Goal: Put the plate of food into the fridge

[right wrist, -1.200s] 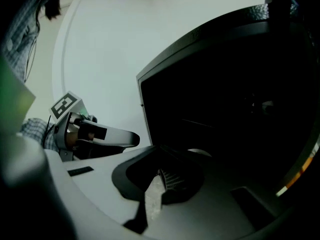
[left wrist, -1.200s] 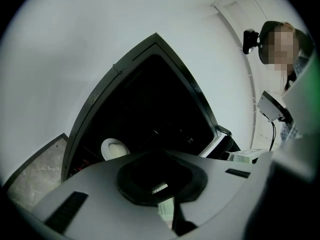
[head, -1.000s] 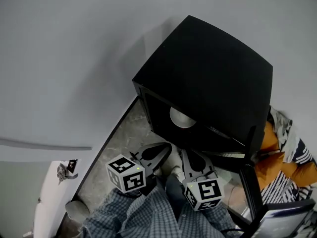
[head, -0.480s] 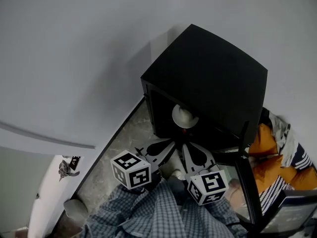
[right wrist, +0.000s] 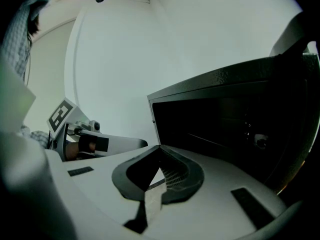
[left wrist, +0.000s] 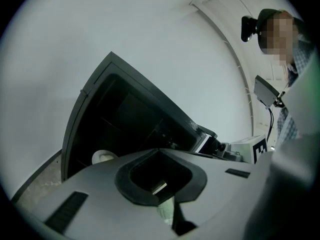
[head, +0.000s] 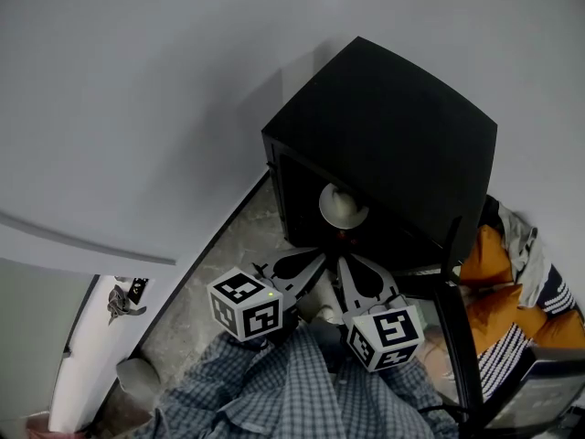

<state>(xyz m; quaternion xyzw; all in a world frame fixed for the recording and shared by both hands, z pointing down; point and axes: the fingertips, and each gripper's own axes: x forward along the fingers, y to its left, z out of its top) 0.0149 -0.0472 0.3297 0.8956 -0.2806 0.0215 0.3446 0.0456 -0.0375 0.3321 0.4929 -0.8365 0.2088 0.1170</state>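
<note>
The round white plate of food [head: 343, 207] sat inside the black box-shaped fridge [head: 402, 126], ahead of the left hand-held gripper [head: 309, 261] and right hand-held gripper [head: 351, 273], both closed and empty, so swinging the fridge door [head: 462, 337] closed seemed next.

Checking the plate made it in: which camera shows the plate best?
The head view: the plate sits pale and clear inside the dark open fridge. The left gripper view catches only a small part of it. The right gripper view shows the fridge's dark inside, but no plate.
</note>
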